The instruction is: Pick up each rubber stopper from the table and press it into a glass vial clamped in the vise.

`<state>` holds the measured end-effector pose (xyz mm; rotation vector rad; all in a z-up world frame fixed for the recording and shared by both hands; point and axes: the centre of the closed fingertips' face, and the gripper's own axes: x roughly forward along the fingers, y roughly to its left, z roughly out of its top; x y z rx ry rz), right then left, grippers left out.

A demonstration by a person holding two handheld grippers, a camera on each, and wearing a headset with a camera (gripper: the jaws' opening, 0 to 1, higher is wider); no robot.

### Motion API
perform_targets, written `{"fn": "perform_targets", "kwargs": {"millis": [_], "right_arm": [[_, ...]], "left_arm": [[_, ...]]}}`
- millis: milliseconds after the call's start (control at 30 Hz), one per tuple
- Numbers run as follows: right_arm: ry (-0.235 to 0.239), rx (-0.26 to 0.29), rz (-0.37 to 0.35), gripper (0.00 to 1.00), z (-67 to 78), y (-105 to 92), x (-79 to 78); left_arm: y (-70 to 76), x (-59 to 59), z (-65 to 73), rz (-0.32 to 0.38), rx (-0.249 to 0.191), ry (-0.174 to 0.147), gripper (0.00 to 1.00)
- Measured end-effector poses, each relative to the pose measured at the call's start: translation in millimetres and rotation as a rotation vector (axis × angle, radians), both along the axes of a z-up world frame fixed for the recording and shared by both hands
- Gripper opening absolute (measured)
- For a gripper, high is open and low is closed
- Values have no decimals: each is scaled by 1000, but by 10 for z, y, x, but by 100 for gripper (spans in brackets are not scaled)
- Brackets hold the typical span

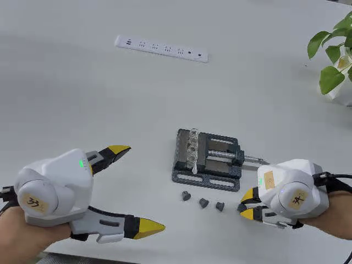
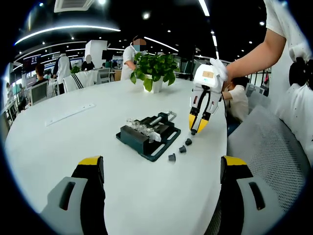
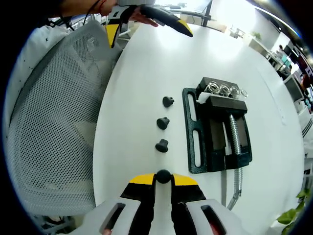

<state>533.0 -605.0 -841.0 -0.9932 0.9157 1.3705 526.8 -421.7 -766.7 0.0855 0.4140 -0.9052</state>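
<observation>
**Item held.** One rubber stopper is gripped between the yellow tips of my right claw, which is closed on it. I see only a rounded dark end past the tips. I cannot tell which end is the plug, nor how its long axis lies.

**Items waiting.** Three loose stoppers lie in a short line on the tabletop along the near side of the vise. They are clear of the vise and of one another, and too small to show which way each points. The one toward the vise's screw-handle end is just beside my right claw.

**Target.** The glass vials are clamped in a row between the vise jaws, at the end away from the screw handle. They stand upright with mouths up, so their long axis is vertical. The row runs along the jaw faces, and the mouths appear open.

**Governing relation.** From my right claw the vials lie beyond the loose stoppers and across the vise base, ahead and to the right in the right gripper view. In my judgement the claw must rise over the vise body. It must then set the stopper's axis vertical above one mouth and press straight down.

**Other claw.** My left claw is wide open and carries nothing. It sits off the vial end of the vise, well apart from it.

**Surroundings.** A power strip lies beyond the far side of the vise. A plant stands far off past the handle end.
</observation>
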Motion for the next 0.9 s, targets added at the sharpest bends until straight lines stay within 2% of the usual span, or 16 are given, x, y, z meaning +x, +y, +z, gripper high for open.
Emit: {"fn": "perform_targets", "kwargs": {"millis": [233, 400, 667, 900], "right_arm": [[-3, 22, -3, 7, 151, 69, 27], [-11, 51, -11, 7, 370, 170, 106], [-29, 110, -30, 7, 684, 440, 334], [-47, 153, -38, 7, 872, 716, 624]], "left_arm": [[11, 10, 11, 1, 1, 0, 99], [21, 20, 27, 0, -1, -7, 99], [49, 51, 35, -6, -5, -14, 99], [51, 64, 30, -24, -6, -18, 99]]}}
